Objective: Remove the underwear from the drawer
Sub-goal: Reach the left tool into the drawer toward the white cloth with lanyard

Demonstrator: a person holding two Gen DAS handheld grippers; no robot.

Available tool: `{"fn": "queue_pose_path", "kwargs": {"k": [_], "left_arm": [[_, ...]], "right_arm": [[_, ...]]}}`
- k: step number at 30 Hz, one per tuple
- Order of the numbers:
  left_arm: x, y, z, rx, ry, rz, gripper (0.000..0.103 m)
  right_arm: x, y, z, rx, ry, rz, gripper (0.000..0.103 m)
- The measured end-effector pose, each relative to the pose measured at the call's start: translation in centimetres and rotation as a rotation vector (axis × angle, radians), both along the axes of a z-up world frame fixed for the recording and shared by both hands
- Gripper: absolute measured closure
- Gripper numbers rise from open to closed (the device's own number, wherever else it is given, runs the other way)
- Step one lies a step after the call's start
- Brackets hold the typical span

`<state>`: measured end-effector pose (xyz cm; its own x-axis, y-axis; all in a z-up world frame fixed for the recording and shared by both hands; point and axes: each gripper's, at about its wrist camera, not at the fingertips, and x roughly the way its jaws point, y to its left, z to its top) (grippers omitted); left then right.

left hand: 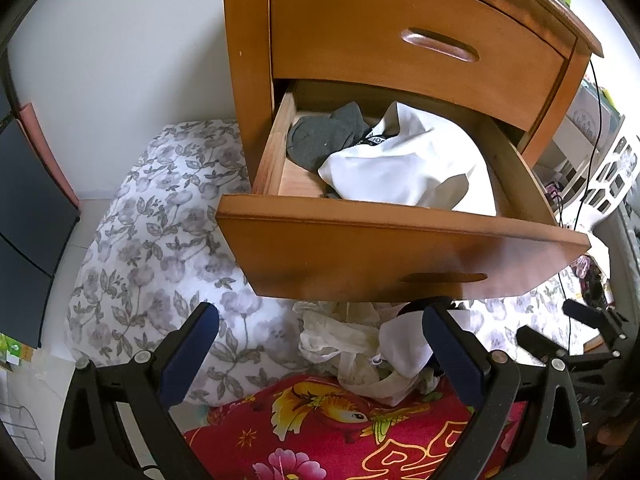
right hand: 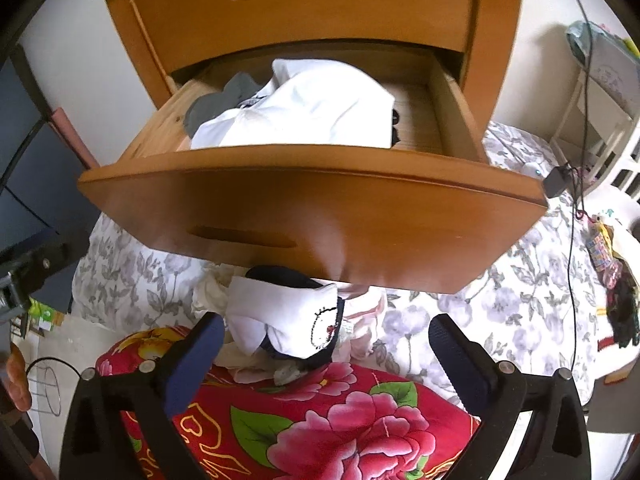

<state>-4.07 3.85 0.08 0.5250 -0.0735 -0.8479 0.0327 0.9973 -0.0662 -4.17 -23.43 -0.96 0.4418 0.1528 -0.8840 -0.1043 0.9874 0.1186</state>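
Wooden nightstand (left hand: 256, 60): our landmark; we read every place from it. Its upper drawer is shut, and its lower drawer (right hand: 312, 208) is pulled well out over the bedding.

Floral bedding (left hand: 152, 248): spreads under and beside the nightstand, with a red flowered blanket (right hand: 328, 412) lying nearest us.

Drawer contents: a white garment (right hand: 304, 116) fills the middle of the lower drawer, a grey piece (left hand: 320, 136) lies at its back left corner, and something small and dark (right hand: 395, 124) sits by the white garment's right edge; we cannot tell what it is.

Pile below the drawer front: a white piece with a cartoon face (right hand: 296, 324) rests on cream and pale underwear (left hand: 340, 340), where the floral bedding meets the red blanket.

Step in hand: we judge one piece has been set down on the pile, and more underwear remains in the drawer.

Next move: we think a gripper must rise over the drawer front, reach down into the drawer, and pinch one loose fold without dragging the rest.

Right gripper (right hand: 326, 354): jaws spread wide, holding nothing; the cartoon-face piece lies between them, and we see no pad pressing it.

Left gripper (left hand: 320, 350): jaws also wide apart, empty, hovering over the pile; its right pad (left hand: 452, 352) overlaps the white cloth in view, but we cannot tell whether they touch.
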Motion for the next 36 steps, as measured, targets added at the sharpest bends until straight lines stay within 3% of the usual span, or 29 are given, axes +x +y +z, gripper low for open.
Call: {"fn": "queue_pose_path", "kwargs": {"k": [12, 15, 25, 29, 33, 36], "left_arm": [[-0.8, -0.6, 1.9, -0.014, -0.112, -0.017, 0.001], [-0.8, -0.3, 3.0, -0.074, -0.144, -0.013, 0.001], [2.1, -1.4, 8.3, -0.098, -0.227, -0.111, 0.001], [4.4, -2.0, 10.0, -0.044, -0.241, -0.120, 0.001], [6.9, -2.0, 10.4, -0.019, -0.203, -0.123, 0.001], [8.8, -2.6, 9.9, 0.042, -0.167, -0.127, 0.001]], "right_arm": [[-1.2, -2.3, 3.7, 0.077, -0.131, -0.070, 0.000], [-1.4, -2.9, 4.8, 0.103, -0.170, -0.083, 0.000], [-1.4, -3.7, 5.9, 0.141, -0.206, -0.077, 0.000], [-1.2, -4.3, 5.4, 0.143, -0.193, -0.089, 0.000], [-1.0, -5.0, 4.9, 0.150, -0.182, -0.105, 0.000], [-0.7, -5.4, 4.4, 0.155, -0.174, -0.116, 0.000]]}}
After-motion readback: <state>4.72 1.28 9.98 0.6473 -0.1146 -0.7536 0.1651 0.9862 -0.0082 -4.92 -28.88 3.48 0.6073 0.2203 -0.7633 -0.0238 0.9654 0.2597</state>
